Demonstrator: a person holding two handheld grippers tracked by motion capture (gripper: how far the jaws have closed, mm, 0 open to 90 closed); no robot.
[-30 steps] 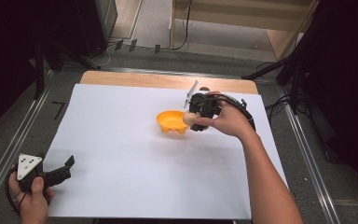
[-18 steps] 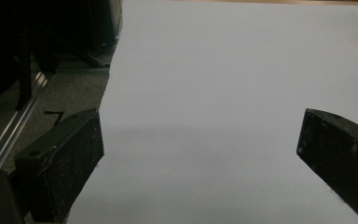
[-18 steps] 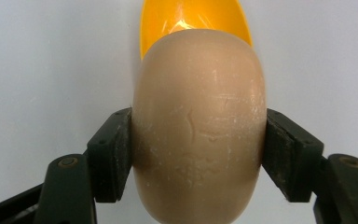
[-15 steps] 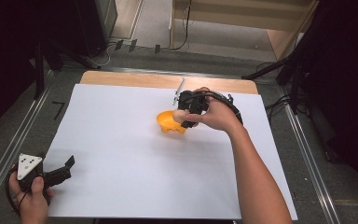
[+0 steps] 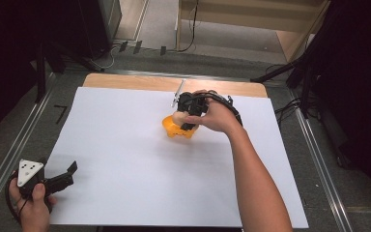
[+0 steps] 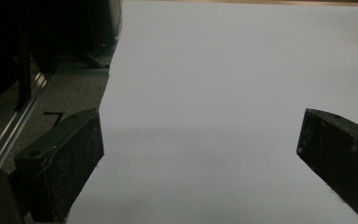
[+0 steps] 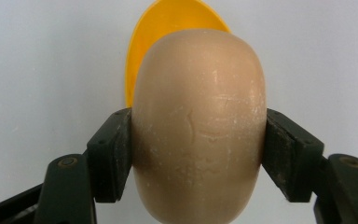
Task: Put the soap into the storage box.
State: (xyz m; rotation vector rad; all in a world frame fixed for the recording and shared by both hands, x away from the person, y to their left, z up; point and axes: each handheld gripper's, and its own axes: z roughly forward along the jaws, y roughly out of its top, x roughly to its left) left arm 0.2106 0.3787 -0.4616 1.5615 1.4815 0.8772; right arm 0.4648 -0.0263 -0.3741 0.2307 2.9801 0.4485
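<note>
Wooden table [image 5: 125,81]; white sheet [image 5: 125,159] covering it; orange bowl [image 5: 171,129] on sheet

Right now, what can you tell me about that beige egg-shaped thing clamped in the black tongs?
The beige rounded lump looks smooth, matte and waxy, like a bar of soap or a dough bun, with faint scratches and pale specks. The right gripper is shut on it, one black pad pressing each side. It is held just above an orange bowl that stands on the white sheet near the table's far edge.

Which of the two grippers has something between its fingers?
The right gripper: its fingers clamp a tan egg-shaped object above the orange bowl. The left gripper is open over bare white paper.
</note>
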